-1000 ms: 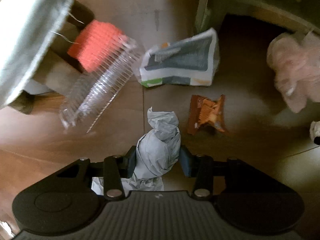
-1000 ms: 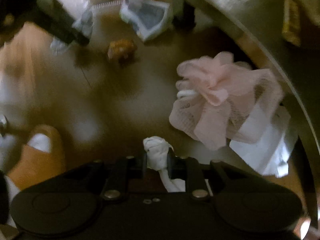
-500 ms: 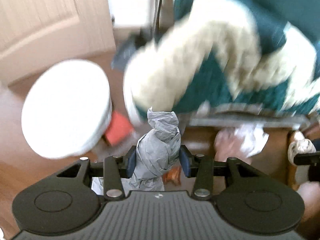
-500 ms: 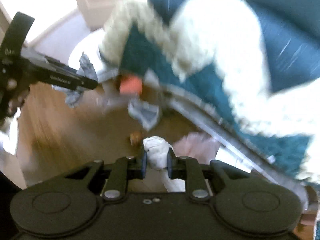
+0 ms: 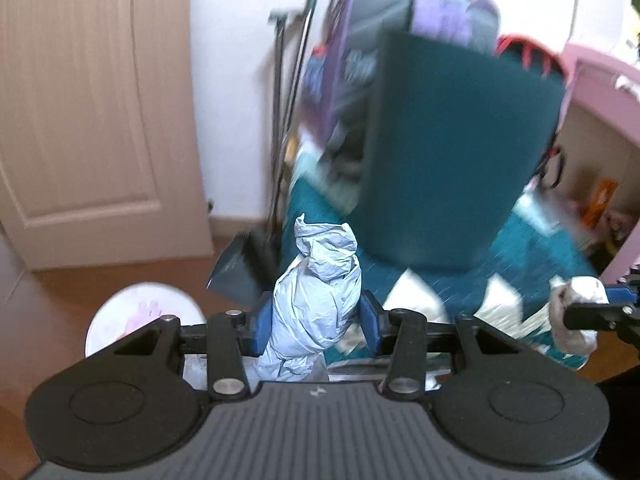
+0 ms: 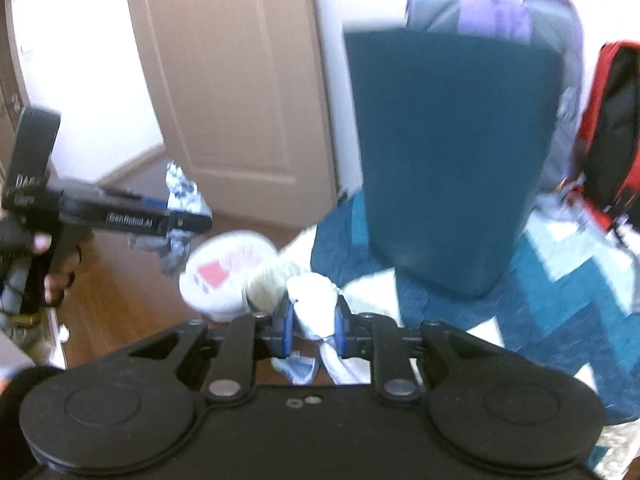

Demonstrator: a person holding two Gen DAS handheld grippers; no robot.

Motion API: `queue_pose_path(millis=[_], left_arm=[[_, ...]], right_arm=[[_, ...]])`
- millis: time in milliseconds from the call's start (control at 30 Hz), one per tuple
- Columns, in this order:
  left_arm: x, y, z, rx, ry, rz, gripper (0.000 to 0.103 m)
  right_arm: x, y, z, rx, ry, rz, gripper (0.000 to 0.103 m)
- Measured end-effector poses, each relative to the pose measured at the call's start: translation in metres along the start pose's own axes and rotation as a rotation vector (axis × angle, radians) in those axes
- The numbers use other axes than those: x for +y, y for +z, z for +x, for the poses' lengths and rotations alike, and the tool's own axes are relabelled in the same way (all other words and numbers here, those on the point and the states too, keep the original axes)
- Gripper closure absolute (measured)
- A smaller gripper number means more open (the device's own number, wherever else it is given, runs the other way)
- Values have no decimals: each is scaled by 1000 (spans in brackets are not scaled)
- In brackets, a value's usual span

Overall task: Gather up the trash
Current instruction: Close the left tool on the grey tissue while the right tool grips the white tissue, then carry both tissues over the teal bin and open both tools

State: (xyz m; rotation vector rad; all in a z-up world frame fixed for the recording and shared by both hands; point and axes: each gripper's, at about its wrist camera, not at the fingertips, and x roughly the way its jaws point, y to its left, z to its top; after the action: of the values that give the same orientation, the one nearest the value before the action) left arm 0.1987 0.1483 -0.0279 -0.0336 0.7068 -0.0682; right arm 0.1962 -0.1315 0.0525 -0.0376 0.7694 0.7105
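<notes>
While both views are motion-blurred, the left gripper (image 5: 314,320) is clearly up in the air w/ its blue-padded fingers (image 5: 259,325) pinching a crumpled grey-blue paper wad (image 5: 316,304), which sticks up betw. them. The right gripper (image 6: 311,325) has fingers (image 6: 287,330) clamped on a white tissue wad (image 6: 314,300), also off the floor. Each gripper shows in the other's view: right one at far right edge, left one at left. A white round bin (image 6: 228,272) sits on the wood floor (image 6: 128,300) below, beside a teal-and-white rug (image 6: 560,296). A dark teal chair back (image 6: 448,152) stands ahead, purple backpack (image 6: 492,4) behind it, beige door (image 6: 228,76) to the left.
</notes>
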Motion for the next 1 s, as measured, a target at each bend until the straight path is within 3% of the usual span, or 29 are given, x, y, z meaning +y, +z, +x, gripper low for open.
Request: queue_pose_path(millis=[233,533,800,1000], left_arm=[[-38,44,-64,-156,-45,-8,59],[-68,118,-106,-305,-101,-55,59],[-81,179,-103,-333,-180,-148,59],[-94,210,-67,-308,-184,-153,59]], right_arm=[[0,49,-64,-161,-35,-20,84],[-24,132,-114,-371,-54,54,84],[-60,189,-108,-458,-43,163,84],[-83,208,-81,-447,-38,229,83]])
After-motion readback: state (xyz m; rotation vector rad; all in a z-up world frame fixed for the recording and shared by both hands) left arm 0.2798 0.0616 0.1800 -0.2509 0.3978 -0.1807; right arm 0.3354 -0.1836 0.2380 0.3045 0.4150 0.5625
